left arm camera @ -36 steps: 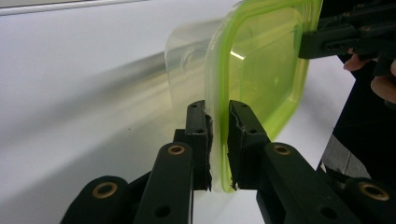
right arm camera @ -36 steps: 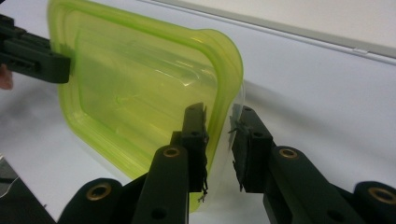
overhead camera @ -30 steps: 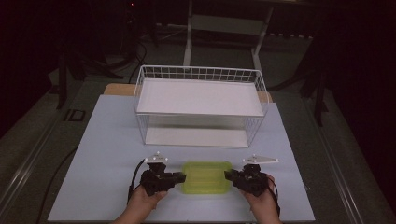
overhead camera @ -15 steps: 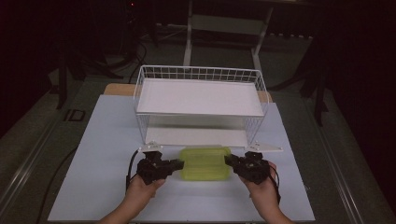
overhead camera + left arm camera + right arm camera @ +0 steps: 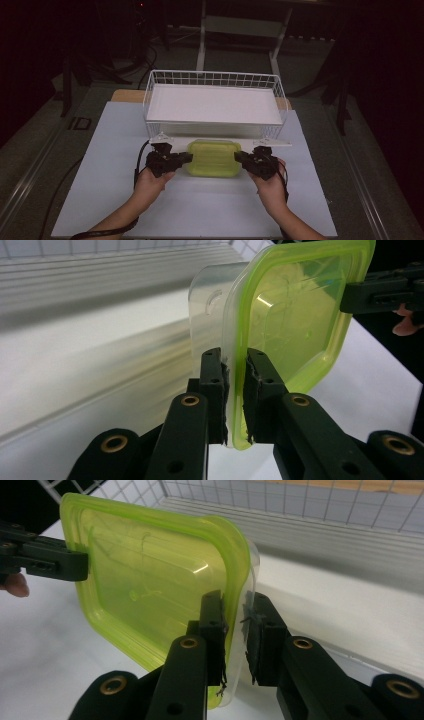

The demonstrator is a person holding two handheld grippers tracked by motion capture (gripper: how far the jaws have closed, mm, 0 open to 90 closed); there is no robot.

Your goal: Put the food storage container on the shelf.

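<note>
Dark room, white table (image 5: 100, 165): my left gripper (image 5: 186, 158) and right gripper (image 5: 240, 158) each pinch an end rim of the green-lidded container (image 5: 214, 158), lifted just before the wire basket (image 5: 215, 80). If one thin grip slips, it tips and catches the basket's wall.

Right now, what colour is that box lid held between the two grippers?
Translucent yellow-green lid; it shows best in the right gripper view.

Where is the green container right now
In the high view the green container sits mid-table just in front of the white wire basket, clamped at its ends between the left hand-held gripper and right hand-held gripper.
</note>
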